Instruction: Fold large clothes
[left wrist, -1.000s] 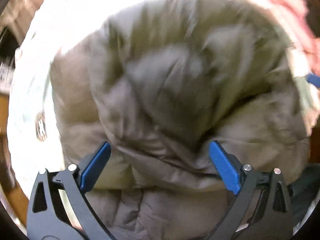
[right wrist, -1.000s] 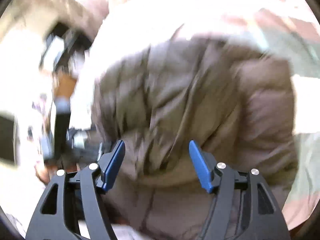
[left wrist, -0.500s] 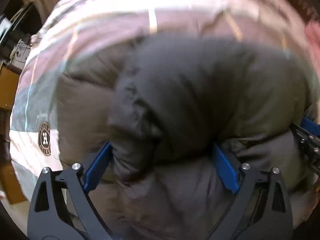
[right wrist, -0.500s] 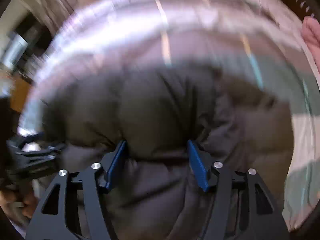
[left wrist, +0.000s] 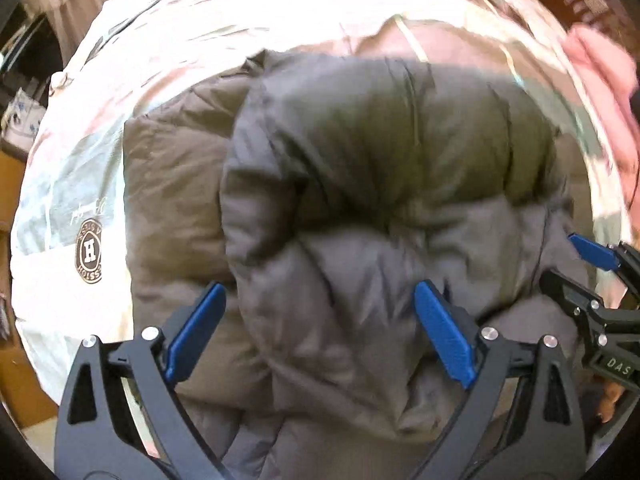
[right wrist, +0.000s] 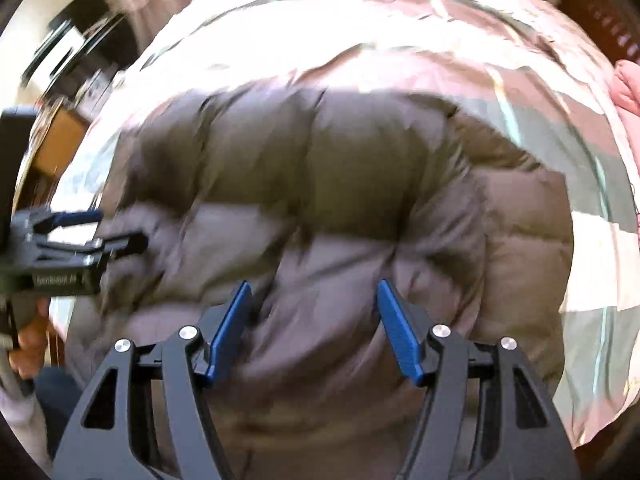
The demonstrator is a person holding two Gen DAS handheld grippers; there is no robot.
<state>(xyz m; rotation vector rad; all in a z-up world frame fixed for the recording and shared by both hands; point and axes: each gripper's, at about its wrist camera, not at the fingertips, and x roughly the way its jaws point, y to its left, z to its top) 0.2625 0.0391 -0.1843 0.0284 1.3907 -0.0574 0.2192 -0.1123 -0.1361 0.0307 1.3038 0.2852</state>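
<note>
While spread on one checked quilt point(left wrist: 80, 152), one brown puffer jacket point(left wrist: 360, 184) (bulky), two tools, left tool point(left wrist: 320, 320) and right tool point(right wrist: 316, 320), both released.

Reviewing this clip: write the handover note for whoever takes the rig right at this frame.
Left tongs: open, astride a puffy fold of the brown down jacket, not clamped.
Right tongs: open, astride the same jacket.
Jacket lies on the patchwork bedspread, one thick layer already folded over the lower one.
Left to do: release cleanly, press the bundle flat, fold again if it is too bulky. Pink cloth at the far edge is untouched.
</note>
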